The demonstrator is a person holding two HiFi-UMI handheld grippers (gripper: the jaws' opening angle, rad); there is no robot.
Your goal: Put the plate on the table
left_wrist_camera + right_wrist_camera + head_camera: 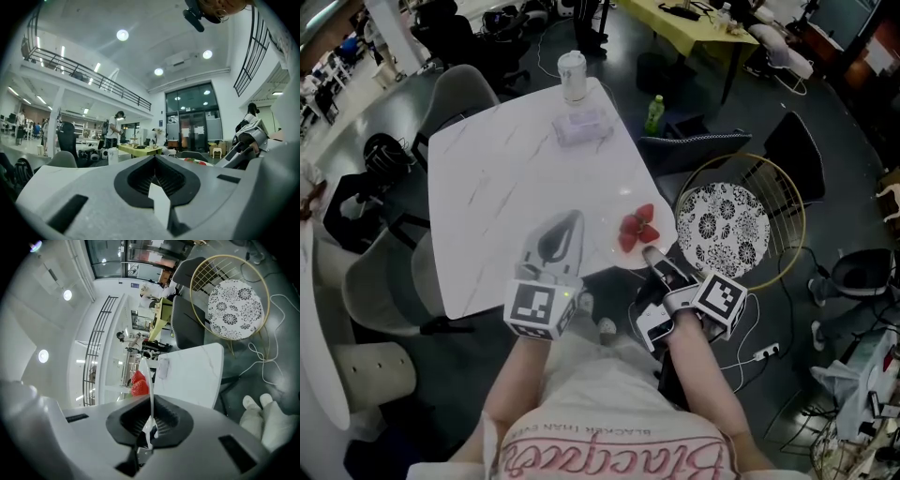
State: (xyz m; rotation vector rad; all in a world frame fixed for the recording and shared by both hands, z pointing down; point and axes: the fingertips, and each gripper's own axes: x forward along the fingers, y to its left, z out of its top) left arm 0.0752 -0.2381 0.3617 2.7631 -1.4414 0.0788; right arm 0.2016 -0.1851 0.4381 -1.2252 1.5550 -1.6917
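A white plate (pixel 661 246) with red strawberries (pixel 637 228) on it sits at the right edge of the white marble table (pixel 506 187). My right gripper (pixel 652 251) is shut on the plate's near rim. In the right gripper view the plate (pixel 150 376) shows edge-on as a thin white line between the jaws of the right gripper (pixel 151 413), and the strawberries (pixel 138 383) lie on its left side. Whether the plate rests on the table or hangs just over it I cannot tell. My left gripper (pixel 572 217) is over the table's front part, shut and empty, its jaws together in the left gripper (pixel 157 161) view.
A white cup (pixel 572 75) and a flat white packet (pixel 579 127) stand at the table's far end. A round patterned seat in a gold wire frame (pixel 724 228) is right of the table. A green bottle (pixel 653 112) is on the floor and grey chairs (pixel 459 94) stand at the left.
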